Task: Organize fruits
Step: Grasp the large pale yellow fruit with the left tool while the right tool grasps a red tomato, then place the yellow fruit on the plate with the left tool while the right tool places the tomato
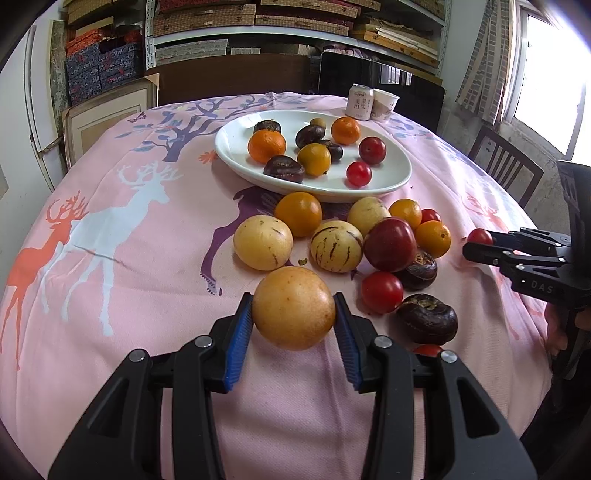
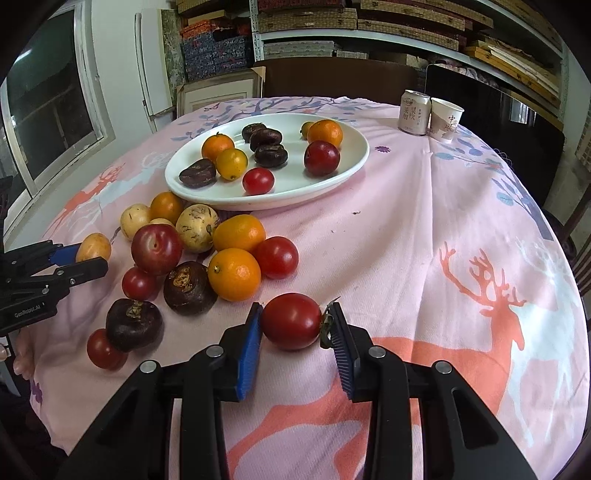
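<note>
Fingers of the left gripper [image 1: 293,310] clamp a yellow fruit [image 1: 293,308], while the right gripper [image 2: 295,323] pinches a red tomato [image 2: 291,320], the white plate [image 2: 347,168] lying at twelve o'clock.

Plate [image 2: 343,173], can [image 2: 414,112], cup [image 2: 445,120]: one each; two plums [image 2: 156,248], five tomatoes [image 2: 291,320], six chestnuts [image 2: 189,288], five pale fruits [image 1: 293,308], seven oranges [image 2: 234,274]

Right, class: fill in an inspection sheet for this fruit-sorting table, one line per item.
Surface: pink deer-print tablecloth, creased.
Job's things: white plate partly filled with fruit; loose pile of fruit on the cloth beside it.
Clutter: drink can and paper cup at the far edge.
Grippers: left gripper shut on a yellow round fruit; right gripper shut on a red tomato.
Cables: nothing seen.
Surroundings: shelves of boxes, window, chair.
</note>
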`<state>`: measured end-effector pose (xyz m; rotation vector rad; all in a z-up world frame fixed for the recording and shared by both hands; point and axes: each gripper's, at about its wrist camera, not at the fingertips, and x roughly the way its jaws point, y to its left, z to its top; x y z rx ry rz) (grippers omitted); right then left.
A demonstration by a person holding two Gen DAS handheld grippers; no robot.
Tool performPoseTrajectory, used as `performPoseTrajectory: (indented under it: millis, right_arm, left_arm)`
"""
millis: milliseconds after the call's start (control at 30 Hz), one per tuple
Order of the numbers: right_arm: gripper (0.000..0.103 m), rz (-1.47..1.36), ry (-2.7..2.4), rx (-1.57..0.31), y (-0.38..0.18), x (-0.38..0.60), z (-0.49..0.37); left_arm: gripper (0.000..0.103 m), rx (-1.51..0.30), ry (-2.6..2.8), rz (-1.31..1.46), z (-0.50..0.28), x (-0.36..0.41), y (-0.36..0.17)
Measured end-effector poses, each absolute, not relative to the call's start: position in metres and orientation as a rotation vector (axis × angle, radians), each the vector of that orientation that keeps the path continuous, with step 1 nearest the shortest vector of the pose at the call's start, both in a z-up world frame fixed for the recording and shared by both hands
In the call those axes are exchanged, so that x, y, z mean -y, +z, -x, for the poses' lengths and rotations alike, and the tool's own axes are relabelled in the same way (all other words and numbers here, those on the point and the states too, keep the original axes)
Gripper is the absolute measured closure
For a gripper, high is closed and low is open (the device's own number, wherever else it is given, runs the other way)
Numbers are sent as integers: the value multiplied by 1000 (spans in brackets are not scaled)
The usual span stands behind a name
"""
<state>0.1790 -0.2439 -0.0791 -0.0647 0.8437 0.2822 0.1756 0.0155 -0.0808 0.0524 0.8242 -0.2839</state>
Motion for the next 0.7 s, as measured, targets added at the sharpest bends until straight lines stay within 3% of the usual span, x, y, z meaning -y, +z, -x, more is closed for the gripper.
performPoseTrajectory:
  millis: [700]
  right_arm:
    - [66, 4, 290, -730, -38, 269, -171]
  left_arm:
    - [61, -704, -272, -67, -170, -20, -37]
